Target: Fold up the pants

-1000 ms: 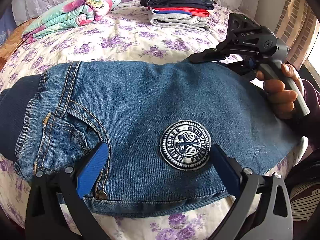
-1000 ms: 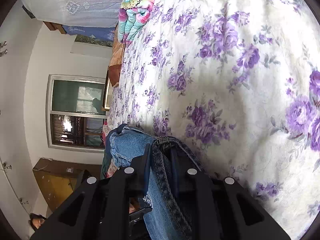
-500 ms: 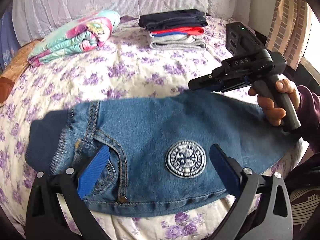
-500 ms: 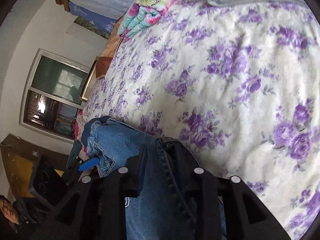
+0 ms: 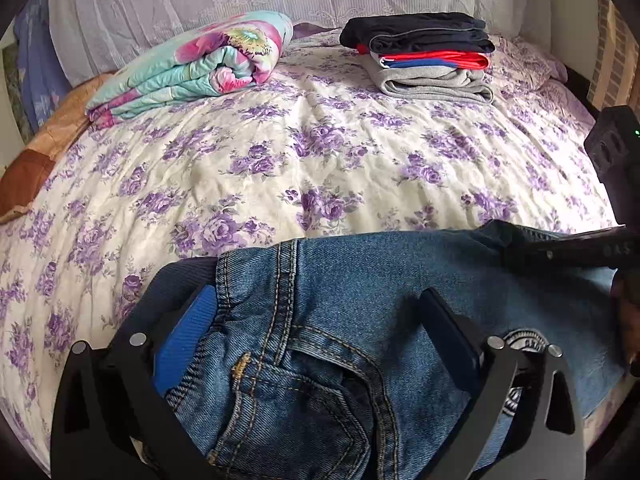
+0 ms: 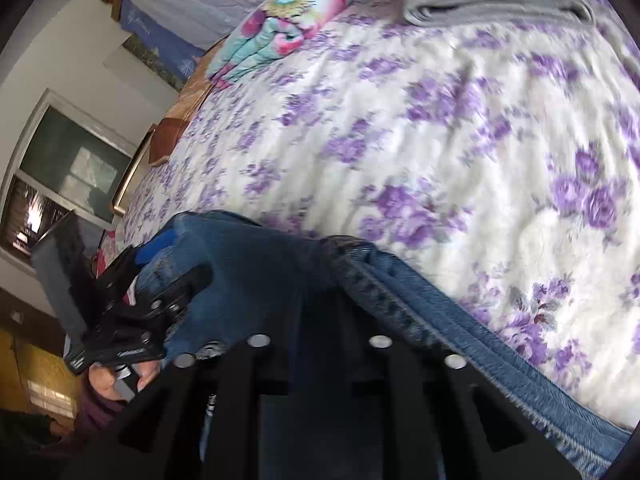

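Folded blue jeans point(image 5: 344, 300) lie at the near edge of the bed, waistband and pocket toward me, a round white patch point(image 5: 524, 344) at the right. My left gripper point(image 5: 316, 320) is open, its blue-padded fingers point(image 5: 188, 336) low over the waistband end, straddling the denim. In the right wrist view the jeans point(image 6: 256, 264) fill the lower middle; my right gripper point(image 6: 320, 308) is shut on their hem end. It also shows at the right edge of the left wrist view point(image 5: 516, 256), on the denim.
The bed has a white sheet with purple flowers point(image 5: 320, 160). A stack of folded clothes point(image 5: 424, 56) sits at the back right and a rolled floral quilt point(image 5: 192, 68) at the back left. A window point(image 6: 60, 184) is on the wall beyond the bed.
My left gripper has moved left and forward along the jeans, from over the round patch to over the waistband. My right gripper still holds the hem and has turned toward the bed.
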